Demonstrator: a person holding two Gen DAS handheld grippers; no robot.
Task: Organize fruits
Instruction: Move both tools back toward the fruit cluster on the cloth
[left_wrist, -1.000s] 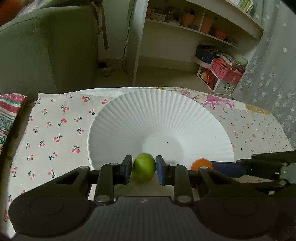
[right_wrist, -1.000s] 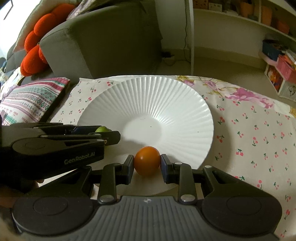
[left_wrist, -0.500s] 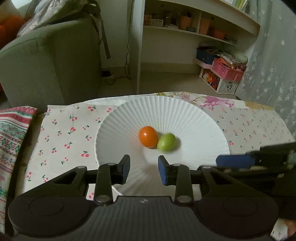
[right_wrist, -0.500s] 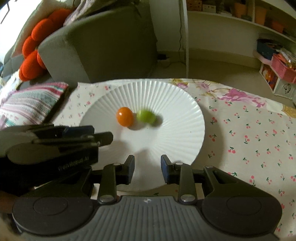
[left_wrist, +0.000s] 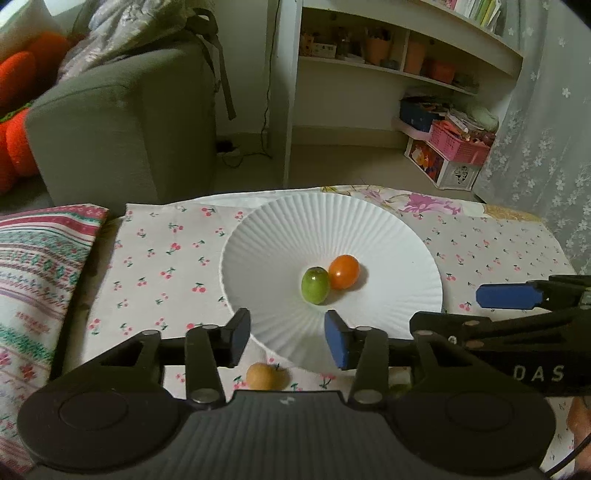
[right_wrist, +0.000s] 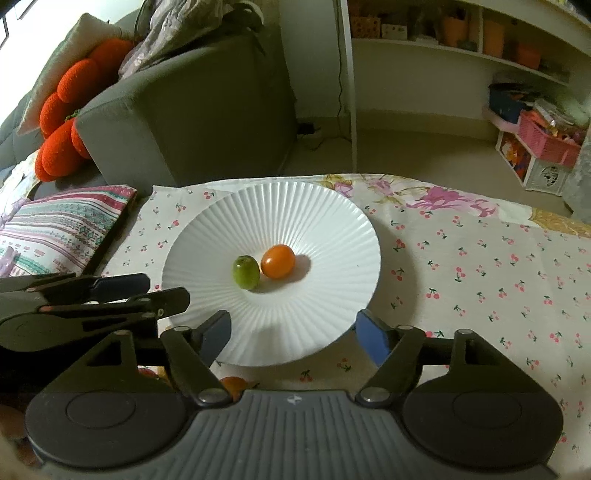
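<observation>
- The left claw (left_wrist: 287, 334) stood open and empty over the near rim of the ribbed white plate (left_wrist: 399, 236); its jaws had just been opening, with nothing between them.
- The right claw (right_wrist: 291, 332) was open wider, also empty, its jaws likewise just parted, and hung over its own near edge of the same plate (right_wrist: 332, 206).
- Ahead of both claws, in the plate's shallow middle, the small green oval fruit (left_wrist: 315, 285) and the small round orange fruit (left_wrist: 344, 271) lay touching; the dished centre likely gathers them there.
- From the right claw's side the green fruit (right_wrist: 245, 271) sat left of the orange one (right_wrist: 278, 261), both well clear of its blue pads (right_wrist: 373, 338).
- Just below the left claw, on the cherry-print cloth (left_wrist: 155, 266) covering the counter, a small tan round fruit with a stem (left_wrist: 263, 376) waited outside the plate, so the sorting looked unfinished.
- Another orange-red fruit (right_wrist: 233, 386) peeked out under the right claw, mostly hidden.
- The right claw's arm (left_wrist: 517, 325) reached in to the right of the left claw, apart from it.
</observation>
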